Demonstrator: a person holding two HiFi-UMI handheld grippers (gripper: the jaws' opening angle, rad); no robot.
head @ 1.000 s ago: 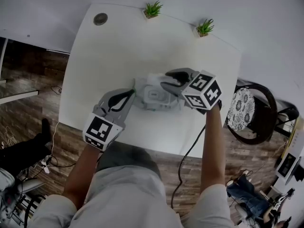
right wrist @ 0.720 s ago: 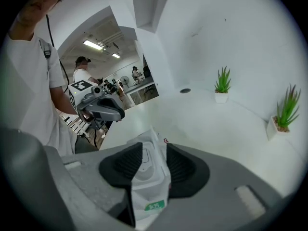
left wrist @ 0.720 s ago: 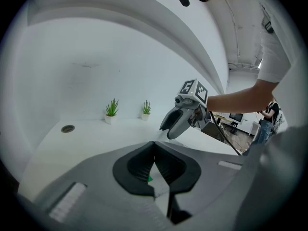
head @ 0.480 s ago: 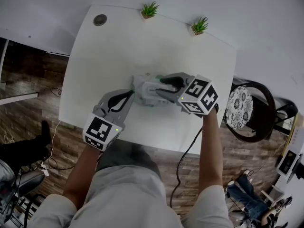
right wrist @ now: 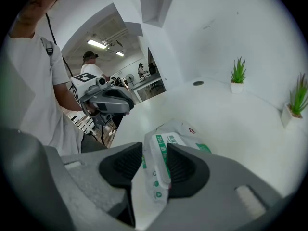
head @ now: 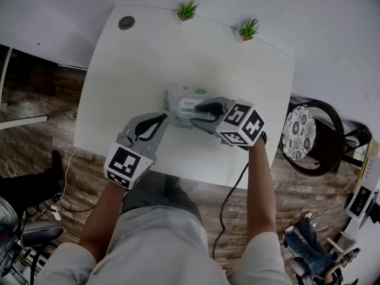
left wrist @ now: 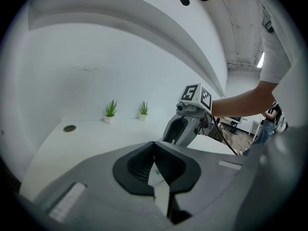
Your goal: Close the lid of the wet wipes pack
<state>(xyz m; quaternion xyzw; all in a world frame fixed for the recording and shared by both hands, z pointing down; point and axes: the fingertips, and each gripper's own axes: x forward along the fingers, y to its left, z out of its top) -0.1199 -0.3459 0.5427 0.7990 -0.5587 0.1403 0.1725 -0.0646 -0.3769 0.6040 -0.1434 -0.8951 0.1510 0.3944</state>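
Grey pads of the left gripper (left wrist: 155,170) pinch a thin white edge of the wipes pack (right wrist: 179,130), likely to steady it. The right gripper (right wrist: 155,166) clamps the pack's other end, probably to press the lid flat. The pack sits mid-desk (head: 130,70), nearer the front edge, its long axis running left to right between both tools.

Wet wipes pack (head: 183,97): crinkled, faintly glossy film, probably plastic; desk (head: 136,70): smooth matt white; floor (head: 41,108): dark wood-grain planks.
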